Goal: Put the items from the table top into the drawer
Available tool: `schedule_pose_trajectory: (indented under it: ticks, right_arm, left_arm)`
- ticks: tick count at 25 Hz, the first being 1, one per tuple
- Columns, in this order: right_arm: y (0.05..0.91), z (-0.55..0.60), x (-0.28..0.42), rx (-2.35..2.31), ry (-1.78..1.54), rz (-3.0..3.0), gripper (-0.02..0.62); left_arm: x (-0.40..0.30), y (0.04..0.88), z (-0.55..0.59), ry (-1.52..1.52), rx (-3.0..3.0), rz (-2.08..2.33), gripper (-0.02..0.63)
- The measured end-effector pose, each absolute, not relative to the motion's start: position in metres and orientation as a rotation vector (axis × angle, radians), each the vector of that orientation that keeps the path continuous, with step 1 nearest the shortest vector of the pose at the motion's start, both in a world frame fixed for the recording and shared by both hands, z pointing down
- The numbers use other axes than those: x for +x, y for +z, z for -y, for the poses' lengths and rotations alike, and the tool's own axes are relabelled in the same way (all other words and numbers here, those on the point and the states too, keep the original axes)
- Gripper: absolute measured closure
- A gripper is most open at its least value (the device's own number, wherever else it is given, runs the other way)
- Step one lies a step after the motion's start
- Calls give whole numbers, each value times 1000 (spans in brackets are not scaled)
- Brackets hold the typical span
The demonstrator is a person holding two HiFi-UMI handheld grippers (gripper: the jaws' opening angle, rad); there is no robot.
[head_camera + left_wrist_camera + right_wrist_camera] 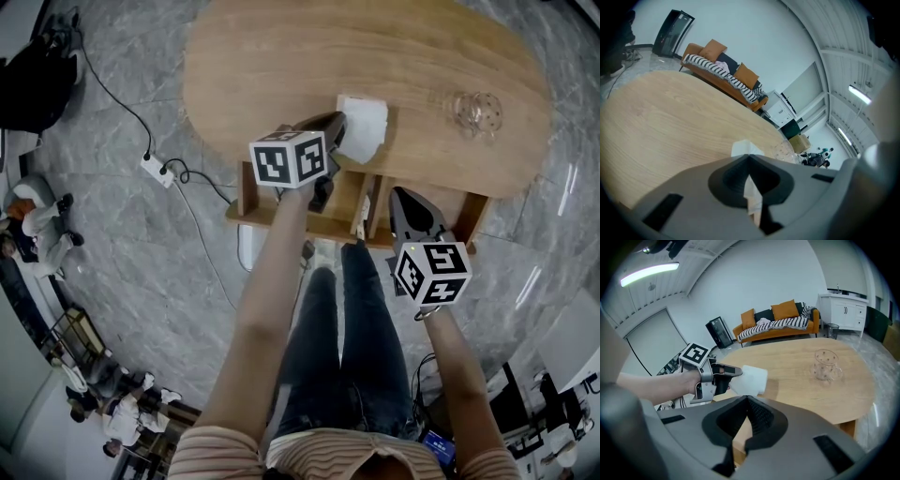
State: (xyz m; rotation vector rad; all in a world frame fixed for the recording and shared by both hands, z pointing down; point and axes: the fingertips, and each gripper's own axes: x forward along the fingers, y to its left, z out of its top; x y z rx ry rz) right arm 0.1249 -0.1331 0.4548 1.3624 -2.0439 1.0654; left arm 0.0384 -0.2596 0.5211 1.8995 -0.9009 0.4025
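- Right gripper (403, 197): fingers clenched on nothing, hovering over the right end of the open drawer (272, 216). It sits close to where the left arm would likely come down. If both move at once, I judge they could knock together.
- Left gripper (339, 131): fingers clenched on one edge of a white tissue (367, 129), with most of it hanging free beyond the tips.
- The tissue appears lifted just clear of the surface (281, 66), at its near edge and just behind the drawer.
- Risk: the hold is thin and on soft material, so the tissue could slide out or unfold on the way down. It might then land on the floor (187, 272) instead of in the drawer.
- Risk: the loose part could drag on the surface's edge or the drawer wall and pull free.
- Glass (476, 112): clear and rounded, upright on the surface's far right, well apart from the tissue and not yet put away. Being smooth and curved, it may slip or tip if gripped off-centre. It stands near the edge, so it could fall.
- Cable (155, 169): lies on the floor to the left, a likely trip hazard only if the person steps that way.
- Writing: each gripper's cube shows black-and-white square patterns, not letters. No brand, label or readable text shows on the tissue, glass, drawer or surface.
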Motion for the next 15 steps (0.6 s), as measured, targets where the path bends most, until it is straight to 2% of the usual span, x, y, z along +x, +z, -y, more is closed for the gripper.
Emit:
schedule_pose_trajectory:
  ticks: [15]
  right_arm:
    - [440,104,97,1371,1039,2043,588]
  left_arm:
    - [-4,493,215,364,1913,917,592]
